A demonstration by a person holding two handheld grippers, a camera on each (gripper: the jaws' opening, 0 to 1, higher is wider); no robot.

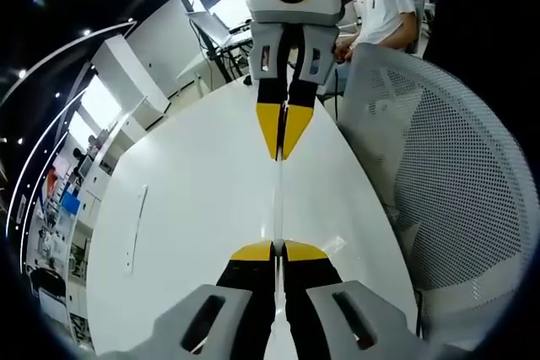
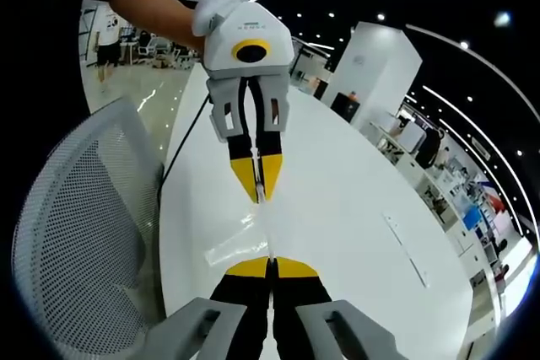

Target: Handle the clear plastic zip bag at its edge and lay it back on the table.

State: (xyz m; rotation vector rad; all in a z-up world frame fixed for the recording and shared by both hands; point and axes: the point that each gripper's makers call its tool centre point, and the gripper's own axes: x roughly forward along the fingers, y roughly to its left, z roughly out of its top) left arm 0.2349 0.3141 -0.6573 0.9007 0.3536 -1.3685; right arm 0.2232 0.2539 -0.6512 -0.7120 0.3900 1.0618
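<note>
The clear plastic zip bag [image 1: 277, 204] hangs edge-on above the white table [image 1: 194, 200], stretched as a thin line between both grippers. My left gripper [image 1: 277, 252] is shut on its near edge. Facing it, my right gripper [image 1: 283, 156] is shut on the far edge. In the right gripper view the same bag [image 2: 267, 233] runs from my right gripper [image 2: 271, 264] up to my left gripper [image 2: 258, 198], which a gloved hand [image 2: 221, 2] holds. A faint glint of plastic shows over the table [image 2: 354, 208] to the left of the bag.
A white mesh chair [image 1: 447, 174] stands close to the table's edge, also seen as the chair [image 2: 76, 233] in the right gripper view. A narrow slot [image 1: 135, 229] is set into the tabletop. A person in a white shirt [image 1: 388, 10] sits beyond the table.
</note>
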